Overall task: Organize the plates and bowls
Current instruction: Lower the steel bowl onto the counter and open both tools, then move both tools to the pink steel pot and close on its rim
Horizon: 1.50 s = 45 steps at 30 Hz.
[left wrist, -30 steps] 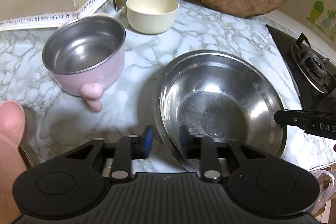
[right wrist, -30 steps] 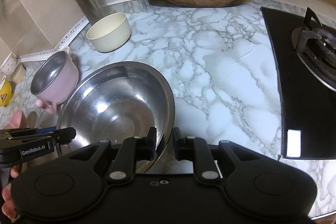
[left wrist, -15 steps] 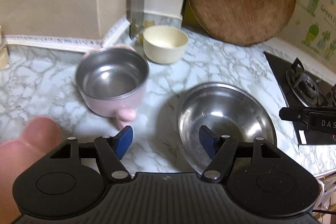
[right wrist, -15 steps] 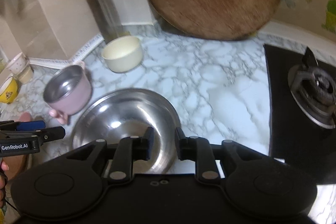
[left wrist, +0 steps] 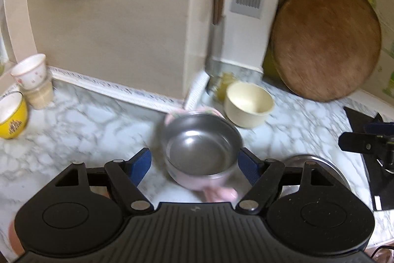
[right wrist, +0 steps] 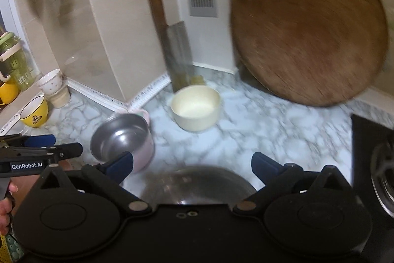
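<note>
Marble counter (right wrist: 258,137) carries three bowls near the back corner: a cream bowl (right wrist: 195,107) by the wall, a steel-lined pink bowl (right wrist: 122,139) just in front and to its left, and a large steel bowl (right wrist: 197,186) nearest the camera, only its far rim showing above the right gripper's body. Right gripper (right wrist: 192,168) hangs above that large bowl with its blue-padded fingers (right wrist: 264,166) spread far apart; its jaws have just been opening, and nothing is gripped between them, the bowl sitting free on the counter below. Left gripper (left wrist: 195,165) also stands open, its jaws having just been opening too; from its own camera the pink bowl (left wrist: 202,152) appears between the two blue pads (left wrist: 140,164), but the pads do not press on it and the bowl rests on the marble. In the left wrist view the large steel bowl (left wrist: 317,166) shows as a sliver of rim at the right, and the right gripper's tip (left wrist: 364,144) juts in from the right edge. A round wooden board (right wrist: 310,26) leans on the wall behind the cream bowl, a cleaver (right wrist: 177,51) stands propped in the corner, and a yellow cup (right wrist: 34,111) sits at the far left beside stacked white cups (right wrist: 53,88). Part of a black stove (right wrist: 374,164) lies at the right
</note>
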Available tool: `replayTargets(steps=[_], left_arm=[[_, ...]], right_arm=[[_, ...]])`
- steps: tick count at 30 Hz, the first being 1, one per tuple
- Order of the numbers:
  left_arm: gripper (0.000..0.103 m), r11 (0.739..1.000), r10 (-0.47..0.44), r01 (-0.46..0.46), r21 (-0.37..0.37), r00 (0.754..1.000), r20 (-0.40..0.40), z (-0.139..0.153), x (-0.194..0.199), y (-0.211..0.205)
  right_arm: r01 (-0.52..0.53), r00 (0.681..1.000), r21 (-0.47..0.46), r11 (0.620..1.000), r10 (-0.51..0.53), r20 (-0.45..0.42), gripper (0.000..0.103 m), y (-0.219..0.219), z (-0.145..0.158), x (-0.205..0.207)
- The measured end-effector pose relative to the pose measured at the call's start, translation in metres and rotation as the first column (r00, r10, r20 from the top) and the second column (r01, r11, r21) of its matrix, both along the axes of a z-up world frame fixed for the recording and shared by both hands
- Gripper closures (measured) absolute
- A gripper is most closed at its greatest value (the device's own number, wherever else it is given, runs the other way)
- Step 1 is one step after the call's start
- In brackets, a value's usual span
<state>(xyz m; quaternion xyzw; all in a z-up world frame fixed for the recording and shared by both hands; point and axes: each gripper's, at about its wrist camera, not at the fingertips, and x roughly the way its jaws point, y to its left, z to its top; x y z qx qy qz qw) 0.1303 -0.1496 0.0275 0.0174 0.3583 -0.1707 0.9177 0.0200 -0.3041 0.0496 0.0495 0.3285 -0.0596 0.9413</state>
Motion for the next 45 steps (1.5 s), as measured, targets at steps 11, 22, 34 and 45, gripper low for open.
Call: replayTargets(steps=[11,22,34,45], left_arm=[[0.026,0.999,0.045,-0.045,0.009,0.999,0.005,-0.004,0.035,0.008],[0.026,0.993,0.118,-0.115,0.035,0.989,-0.094,-0.042,0.08,0.013],[0.027,0.992,0.129,-0.126,0.03,0.966,-0.223,-0.075,0.114,0.01],[0.045,0.994,0.107,-0.108,0.011,0.954,-0.279,-0.082,0.122,0.002]], right_arm=[[-0.076,0.994,0.059,0.995,0.072,0.077,0.0,0.025,-0.005,0.064],[-0.091,0.989,0.085,0.992,0.1,-0.111,0.008,0.037,-0.052,0.136],[-0.072,0.976,0.127,0.989,0.096,-0.193,0.021,0.034,-0.077,0.161],[-0.097,0.967,0.177,0.979,0.135,-0.218,0.048,0.031,-0.086,0.166]])
